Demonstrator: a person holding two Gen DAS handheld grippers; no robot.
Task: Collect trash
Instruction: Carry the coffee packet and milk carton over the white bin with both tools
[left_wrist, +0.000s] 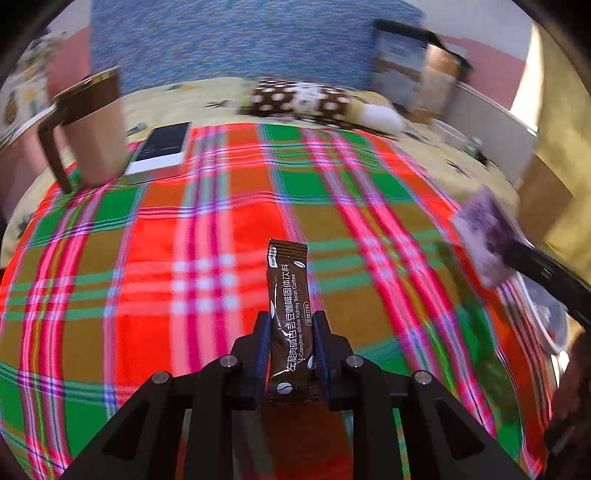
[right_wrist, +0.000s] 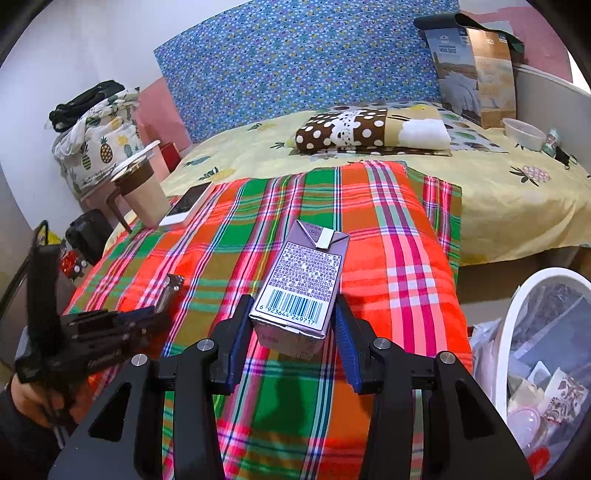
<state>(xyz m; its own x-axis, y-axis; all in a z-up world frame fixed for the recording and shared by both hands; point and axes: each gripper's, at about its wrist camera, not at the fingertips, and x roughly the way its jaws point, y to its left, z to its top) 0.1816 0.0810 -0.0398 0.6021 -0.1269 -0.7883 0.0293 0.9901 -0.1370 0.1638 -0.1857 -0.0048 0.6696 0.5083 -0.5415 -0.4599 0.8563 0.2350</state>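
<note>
Bedroom, plaid blanket spread over the bed, both tools loaded with trash.

Over on the left a tan mug with a brown handle and a white phone sit at the edge of the plaid blanket, well clear of the action. Left tool has its blue pads clamped on a brown coffee sachet, slim, glossy, white print running lengthwise, its top end poking up past the fingertips, off the blanket. Centre now: right tool squeezes a purple drink carton by its sides, barcode face up, lower corner dented. Far right, the white-rimmed trash bin waits beside the bed, wrappers already inside — likely where both pieces are headed.
</note>
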